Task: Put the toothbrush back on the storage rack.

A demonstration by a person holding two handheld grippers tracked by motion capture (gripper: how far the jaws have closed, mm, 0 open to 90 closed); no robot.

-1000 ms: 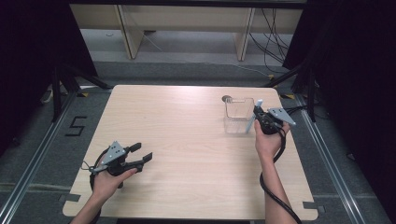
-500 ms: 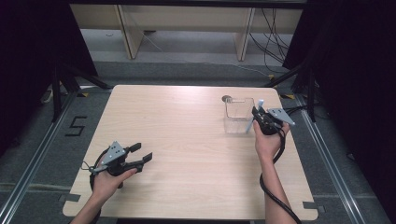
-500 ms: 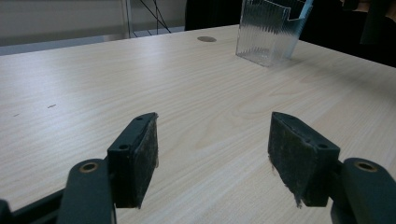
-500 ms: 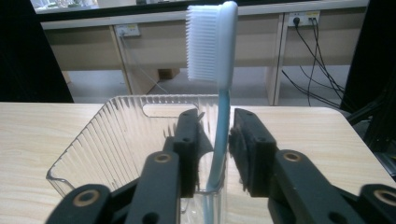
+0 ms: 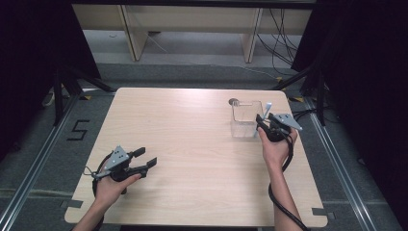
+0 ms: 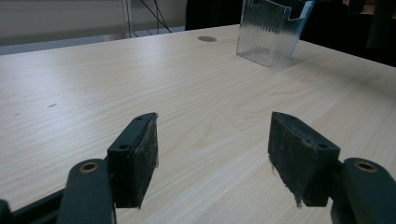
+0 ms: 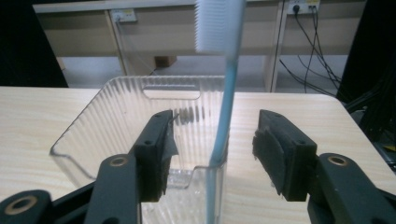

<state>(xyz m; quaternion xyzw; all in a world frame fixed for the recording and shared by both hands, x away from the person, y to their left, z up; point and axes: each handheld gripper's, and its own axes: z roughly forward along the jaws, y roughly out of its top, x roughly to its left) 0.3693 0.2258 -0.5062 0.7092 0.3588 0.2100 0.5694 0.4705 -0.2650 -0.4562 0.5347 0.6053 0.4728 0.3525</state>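
Because the right gripper (image 7: 212, 154) has just been opening its jaws, the toothbrush (image 7: 225, 107) now stands free between them, with neither pad pressing on it. It leans upright in the near right corner of the clear ribbed container (image 7: 121, 121), head up with the white bristles at the top, and the container wall seems to carry its weight (that is probably why the grip is no longer needed). I judge this to be the moment of letting go after placing the brush inside.

In the high view the right gripper (image 5: 269, 126) sits just beside the container (image 5: 243, 118), which stands near the far right part of the bench (image 5: 192, 144). The left gripper (image 5: 137, 161) rests low at the near left of the bench, well apart from the work; its jaws are wide open with nothing between them, so it seems only to wait.

By count: one toothbrush, one container, two grippers, and one small round dark mark (image 6: 207, 38) on the bench behind the container.
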